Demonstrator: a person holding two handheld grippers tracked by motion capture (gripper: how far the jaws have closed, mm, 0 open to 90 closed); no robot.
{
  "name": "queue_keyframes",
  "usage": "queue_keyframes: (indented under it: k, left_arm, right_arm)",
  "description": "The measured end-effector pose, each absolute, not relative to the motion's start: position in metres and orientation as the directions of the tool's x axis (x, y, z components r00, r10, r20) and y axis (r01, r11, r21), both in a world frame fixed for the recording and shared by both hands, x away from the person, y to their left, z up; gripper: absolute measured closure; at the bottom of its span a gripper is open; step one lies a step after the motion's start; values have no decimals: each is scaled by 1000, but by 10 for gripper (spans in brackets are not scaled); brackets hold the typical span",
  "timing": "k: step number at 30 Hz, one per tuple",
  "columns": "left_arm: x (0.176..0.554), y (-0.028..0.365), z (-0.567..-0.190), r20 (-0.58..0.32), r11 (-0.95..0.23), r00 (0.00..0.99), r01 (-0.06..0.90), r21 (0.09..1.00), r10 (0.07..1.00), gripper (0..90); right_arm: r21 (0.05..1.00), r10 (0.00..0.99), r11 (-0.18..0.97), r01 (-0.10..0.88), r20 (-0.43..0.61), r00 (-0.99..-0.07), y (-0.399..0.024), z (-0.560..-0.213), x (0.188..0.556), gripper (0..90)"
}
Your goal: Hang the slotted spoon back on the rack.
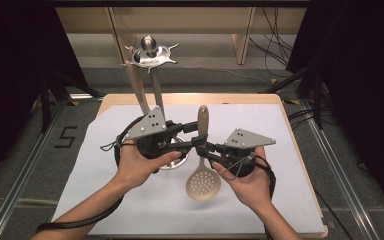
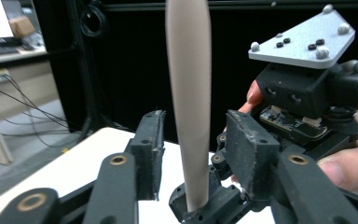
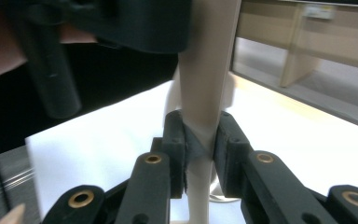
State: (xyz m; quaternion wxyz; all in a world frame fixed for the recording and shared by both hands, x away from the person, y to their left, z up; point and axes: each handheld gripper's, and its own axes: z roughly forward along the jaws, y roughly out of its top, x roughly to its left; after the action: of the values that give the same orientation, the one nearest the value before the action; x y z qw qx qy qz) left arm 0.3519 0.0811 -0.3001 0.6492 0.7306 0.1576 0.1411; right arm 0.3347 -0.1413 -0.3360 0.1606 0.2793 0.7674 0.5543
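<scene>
So this looks like a handover caught halfway. The skimmer (image 1: 203, 165), a slotted spoon with a pale wooden handle and a round perforated metal bowl, is being held upright-ish near the middle of the tabletop (image 1: 130, 210), handle end toward 12 o'clock and bowl toward 6 in the high view.

The right tongs (image 3: 200, 144) are clamped on the handle: in the right gripper view both pads sit tight against the wood, pinching it at a narrow part of the shaft. That grip is what keeps the skimmer off the white cover instead of lying flat.

The left tongs (image 2: 193, 154) come in from 9 o'clock, and their jaws stand apart. In the left gripper view the handle runs up between them with a clear gap on each side, so they touch nothing. My read is the left side is letting go and leaving the weight to the right, though it could just as well be lining up for a fresh grab.

Why hold it by the handle rather than the bowl? Probably because the wooden shaft is the one part narrow enough to fit between the pads, and it leaves the bowl free.

At 12 o'clock, off the far edge, there's a metal utensil stand (image 1: 151, 54) with a couple more long-handled tools hanging from it. A small metal cup (image 1: 176, 159) sits under the left hand (image 1: 142, 165), partly hidden.
</scene>
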Motion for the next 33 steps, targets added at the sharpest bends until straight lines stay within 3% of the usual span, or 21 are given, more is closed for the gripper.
queue_keyframes:
  k: [7, 16, 25, 33]
  left_arm:
    - [352, 78, -303, 21, -122, 891, 39, 992, 453, 525]
    - [356, 76, -305, -3, -115, 890, 62, 991, 456, 555]
    - [358, 73, -306, -3, -117, 900, 61, 991, 437, 700]
    - [358, 79, -302, -37, -102, 916, 84, 991, 399, 732]
  right_arm:
    - [933, 686, 228, 276, 47, -726, -136, -334, 332, 772]
    - [924, 707, 220, 312, 70, -704, -130, -334, 330, 772]
    - [918, 707, 220, 330, 83, -702, -128, -334, 327, 772]
    - [938, 691, 204, 281, 65, -720, -126, -336, 325, 759]
